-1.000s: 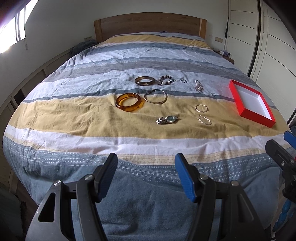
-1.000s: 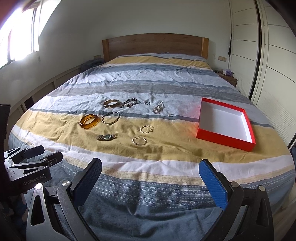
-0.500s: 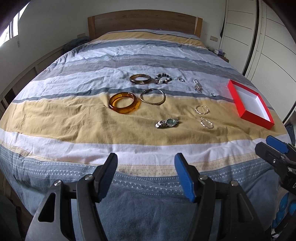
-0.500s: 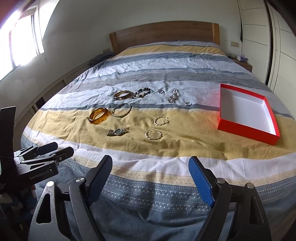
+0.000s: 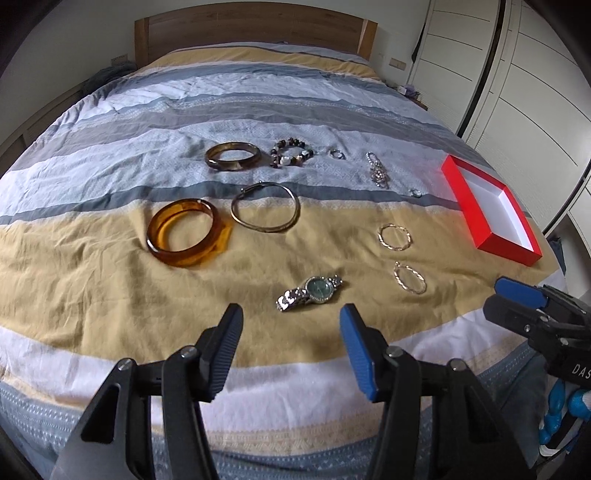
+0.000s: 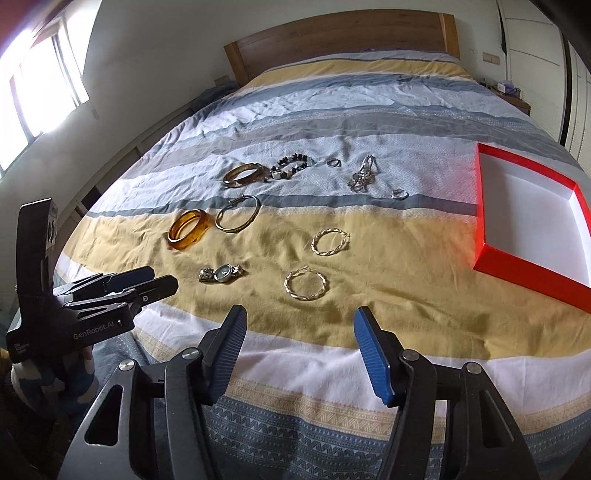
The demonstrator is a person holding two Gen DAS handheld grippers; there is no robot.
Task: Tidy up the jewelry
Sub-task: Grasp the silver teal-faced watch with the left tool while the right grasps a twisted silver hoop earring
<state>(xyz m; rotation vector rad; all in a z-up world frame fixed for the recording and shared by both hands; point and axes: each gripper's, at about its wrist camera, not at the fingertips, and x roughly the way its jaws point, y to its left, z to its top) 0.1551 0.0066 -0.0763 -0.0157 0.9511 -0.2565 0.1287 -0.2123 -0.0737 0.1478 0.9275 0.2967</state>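
Note:
Jewelry lies spread on the striped bedspread. My left gripper (image 5: 291, 323) hovers just short of a silver watch (image 5: 309, 291); its jaws are closing with nothing between them. My right gripper (image 6: 299, 326) hangs just before a twisted gold hoop (image 6: 306, 284), jaws closing on empty air. A second hoop (image 6: 330, 242), an amber bangle (image 5: 184, 232), a thin metal bangle (image 5: 265, 211), a brown bangle (image 5: 232, 156), a bead bracelet (image 5: 291, 152), two rings and a chain piece (image 5: 377, 173) lie farther back. An empty red box (image 6: 532, 218) with a white inside sits at the right.
The bed's wooden headboard (image 5: 255, 27) stands at the far end, white wardrobe doors (image 5: 532, 92) on the right, a window (image 6: 40, 81) on the left. The bedspread's near edge drops away below both grippers.
Both grippers have come forward and down toward the jewelry, which looms larger. The jaws of both have narrowed, the right pair more than the left.

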